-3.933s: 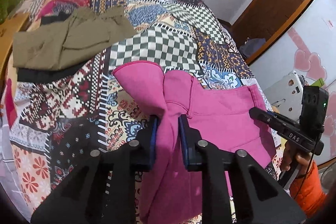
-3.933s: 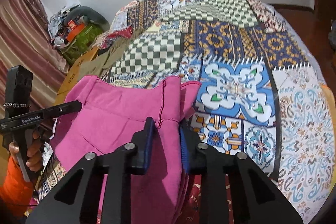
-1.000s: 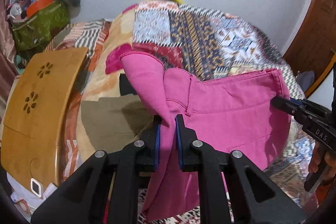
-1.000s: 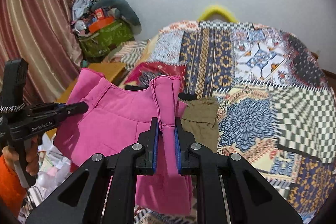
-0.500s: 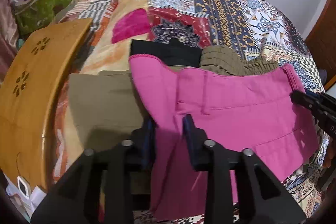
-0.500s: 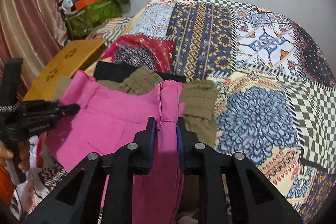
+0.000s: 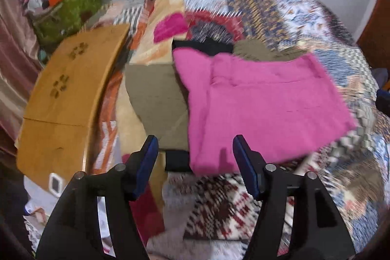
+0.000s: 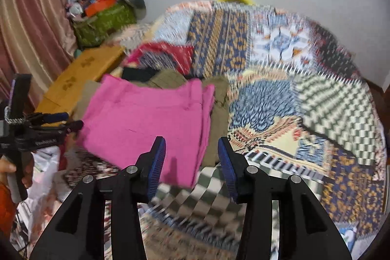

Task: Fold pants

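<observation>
A: Where do we see the pink pants (image 7: 263,109)?

B: We see them lying folded on the bed (image 7: 336,70), on its patchwork quilt, resting partly over a stack of olive clothes (image 7: 156,99) and a black garment (image 7: 202,46). In the right wrist view the pink pants (image 8: 146,118) sit left of centre, with olive cloth showing past their right edge.

A: And our left hand-held gripper (image 7: 195,157)?

B: Its jaws stand wide apart, holding nothing. The near left corner of the pants lies between its two blue-padded fingers (image 7: 146,162) in the view, just beyond the tips. We cannot tell whether it touches the cloth; the frame is blurred.

A: The right hand-held gripper (image 8: 191,160)?

B: Also spread open and empty. The near right corner of the pants sits just beyond its fingertips, nearer the left finger (image 8: 157,160). From here we also see the left gripper at the far left edge, beside the left side of the pants.

A: Anything else near us?

B: A wooden table (image 7: 65,99) stands to the left of the bed, and a green bag (image 8: 104,23) heaped with things sits by the far wall near a curtain (image 8: 31,23).
</observation>
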Tool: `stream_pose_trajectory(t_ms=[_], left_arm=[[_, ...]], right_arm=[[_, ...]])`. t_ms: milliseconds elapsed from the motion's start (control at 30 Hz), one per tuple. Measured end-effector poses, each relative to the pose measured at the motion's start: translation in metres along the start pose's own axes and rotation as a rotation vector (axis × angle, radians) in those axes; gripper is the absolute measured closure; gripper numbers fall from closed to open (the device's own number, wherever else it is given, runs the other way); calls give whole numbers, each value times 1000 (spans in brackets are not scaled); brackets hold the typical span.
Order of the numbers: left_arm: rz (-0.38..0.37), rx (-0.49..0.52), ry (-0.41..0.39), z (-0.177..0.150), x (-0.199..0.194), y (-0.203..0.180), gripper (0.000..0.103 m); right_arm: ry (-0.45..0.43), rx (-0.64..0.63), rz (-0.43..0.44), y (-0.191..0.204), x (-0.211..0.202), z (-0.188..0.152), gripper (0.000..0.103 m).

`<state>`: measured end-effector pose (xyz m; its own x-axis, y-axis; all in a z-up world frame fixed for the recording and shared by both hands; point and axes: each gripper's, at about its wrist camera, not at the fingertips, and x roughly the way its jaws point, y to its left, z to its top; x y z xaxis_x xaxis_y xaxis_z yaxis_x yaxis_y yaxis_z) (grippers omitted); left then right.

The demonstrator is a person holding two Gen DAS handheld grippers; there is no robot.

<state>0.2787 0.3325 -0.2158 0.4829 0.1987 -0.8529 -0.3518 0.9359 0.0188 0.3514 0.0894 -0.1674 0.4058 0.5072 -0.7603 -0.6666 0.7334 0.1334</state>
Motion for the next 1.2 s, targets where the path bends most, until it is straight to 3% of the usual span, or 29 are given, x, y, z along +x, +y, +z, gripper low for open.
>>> stream_pose_trajectory(t_ms=[100,333,533,733,867,1067,1133,1200], left_arm=[[-18,16,-66,-2,-46,-8,40],[-91,19,-306,-17,-187,-23,40],[-110,53,-513,-50,-291,-41,40],[-86,69,-680,-96,-361,-58,37],[-88,67,-761,-124,-388,-66,24],[-108,42,-796,-149,-401,-72,4],[-99,40,-805,-155,-404,-74,1],[-94,40,-811,-158,-404,-76,0]], right_arm=[[-80,-10,9,11,-45,2,62],[-292,-9,59,41,-150,6,62],[-454,-80,84,76,-232,-8,62],[-586,-105,122,104,-292,-42,62],[-647,-114,117,114,-316,-60,62],[-706,-94,83,116,-333,-79,40],[-711,-78,70,115,-333,-82,21],[-723,-70,39,116,-335,-87,15]])
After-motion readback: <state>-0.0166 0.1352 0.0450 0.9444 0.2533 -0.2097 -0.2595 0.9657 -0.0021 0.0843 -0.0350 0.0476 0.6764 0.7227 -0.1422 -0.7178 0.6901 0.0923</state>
